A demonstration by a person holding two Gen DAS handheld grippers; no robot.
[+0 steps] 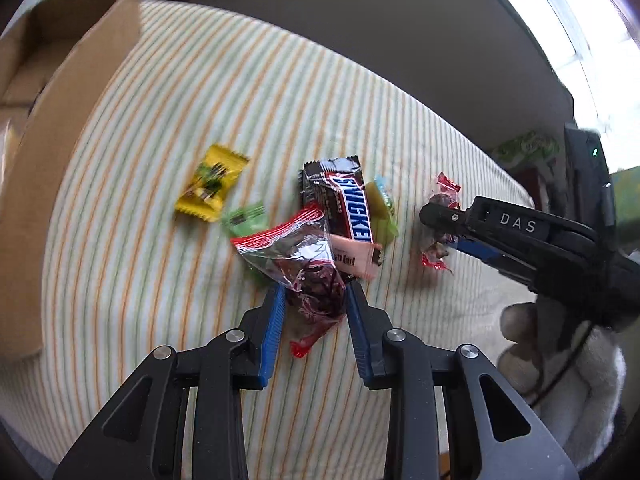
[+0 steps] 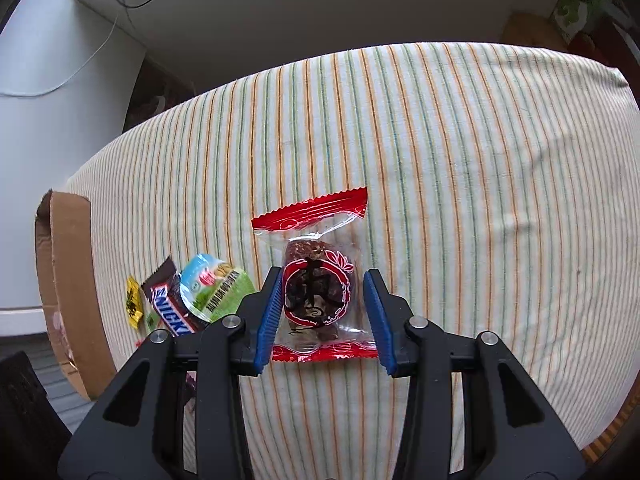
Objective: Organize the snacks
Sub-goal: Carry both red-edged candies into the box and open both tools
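In the left wrist view my left gripper [image 1: 316,288] is shut on a clear, red-edged packet with a dark dried date [image 1: 310,276], held just above a pile of snacks. The pile holds a Snickers bar [image 1: 352,208], a pink packet [image 1: 356,258], a green jelly cup [image 1: 385,210], a small green packet [image 1: 246,218] and a yellow packet [image 1: 210,184]. To the right, my right gripper [image 1: 438,230] is shut on a second date packet [image 1: 440,200]. The right wrist view shows that packet [image 2: 316,296] between the blue pads of the right gripper [image 2: 323,274], low over the striped cloth.
A striped cloth [image 2: 460,160] covers the table. An open cardboard box [image 1: 60,120] stands at the left edge, also seen as the box [image 2: 68,280]. A gloved hand [image 1: 532,328] holds the right gripper. Beyond the far edge are floor, a wall and cables.
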